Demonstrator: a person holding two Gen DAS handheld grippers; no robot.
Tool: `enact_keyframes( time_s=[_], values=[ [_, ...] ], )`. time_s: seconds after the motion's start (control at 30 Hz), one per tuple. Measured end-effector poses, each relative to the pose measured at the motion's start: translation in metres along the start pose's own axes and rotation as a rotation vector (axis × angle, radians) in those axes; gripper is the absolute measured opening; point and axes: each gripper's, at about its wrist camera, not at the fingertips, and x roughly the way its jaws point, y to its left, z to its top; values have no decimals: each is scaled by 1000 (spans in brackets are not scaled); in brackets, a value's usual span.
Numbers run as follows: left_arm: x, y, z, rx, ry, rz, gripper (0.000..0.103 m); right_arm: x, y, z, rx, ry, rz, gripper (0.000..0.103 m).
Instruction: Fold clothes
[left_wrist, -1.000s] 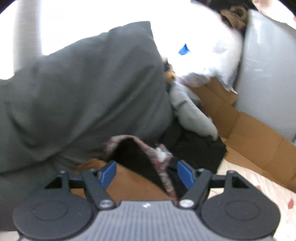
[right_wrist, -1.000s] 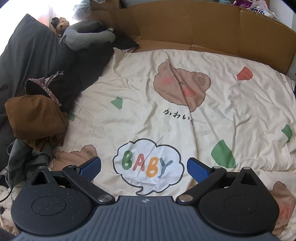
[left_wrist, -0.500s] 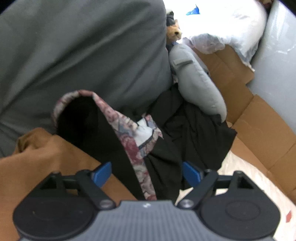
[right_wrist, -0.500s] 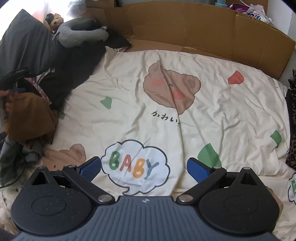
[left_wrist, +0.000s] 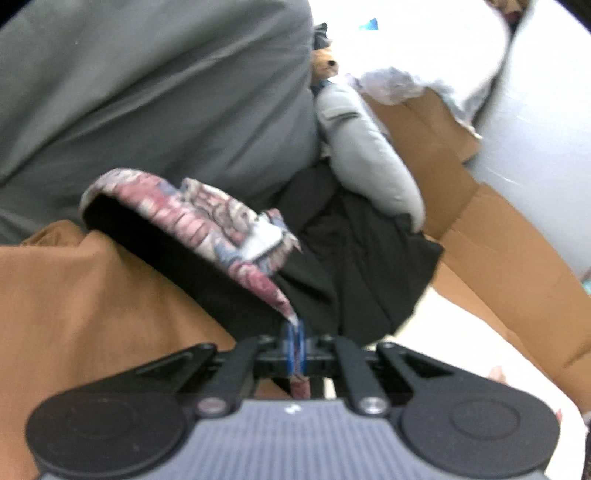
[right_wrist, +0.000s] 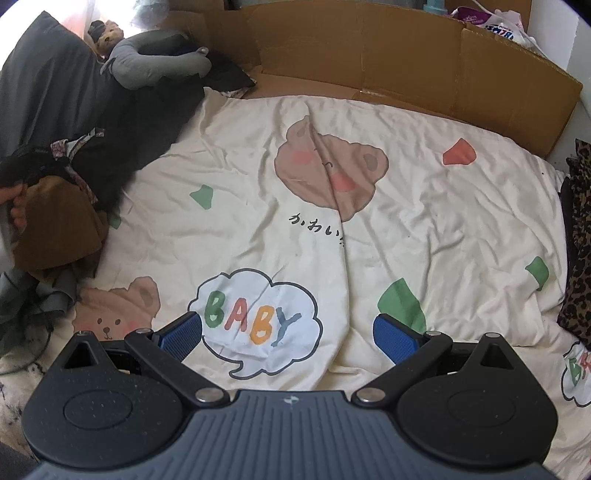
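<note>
Since the left gripper (left_wrist: 294, 341) has just been closing, I now have its fingers pinched together on the floral-lined hem of the black garment (left_wrist: 207, 221), low in the middle of the left wrist view. That garment sits in the heap at the left edge of the right wrist view, between a brown garment (left_wrist: 92, 302) and the grey pillow (left_wrist: 155, 92) behind it. I judge it light, limp and a little slippery: the cloth will sag and trail, so a hem or corner is the sensible hold, and a second corner would let me spread it flat. The brown garment overlaps its lower edge and may drag along when I lift.

My right gripper (right_wrist: 288, 332) hovers with its fingers wide and nothing between them, over the cream bedsheet (right_wrist: 424, 206) with its bear and "BABY" print; this bare stretch of bed looks like the place for folding.

Flattened cardboard (right_wrist: 369, 55) lines the top of that view; I see nothing resting in it. A grey neck pillow (right_wrist: 155, 70) lies at upper left.
</note>
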Motion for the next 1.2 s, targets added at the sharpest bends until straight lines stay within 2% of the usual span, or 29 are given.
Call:
enact_keyframes(
  time_s=[0.33,0.53,0.63,0.8,0.9,1.2],
  values=[
    [-60,-36,-22,101,27,-136,2,-8,7,-2,18,-28,43,101],
    [-79,-67,-46,158,45,-233,2,-10,11,0,14,-42,62,99],
    [-87,-89,-64,206,70,-298,2,-9,16,2,6,-46,73,99],
    [-95,-115,-87,228,137,-417,2,-2,28,3,-30,-34,99,99],
    [-101,-127,-98,248,169,-465,2,3,37,5,-48,-23,122,93],
    [-108,-150,-120,280,252,-562,2,6,73,17,-151,-71,184,92]
  ],
)
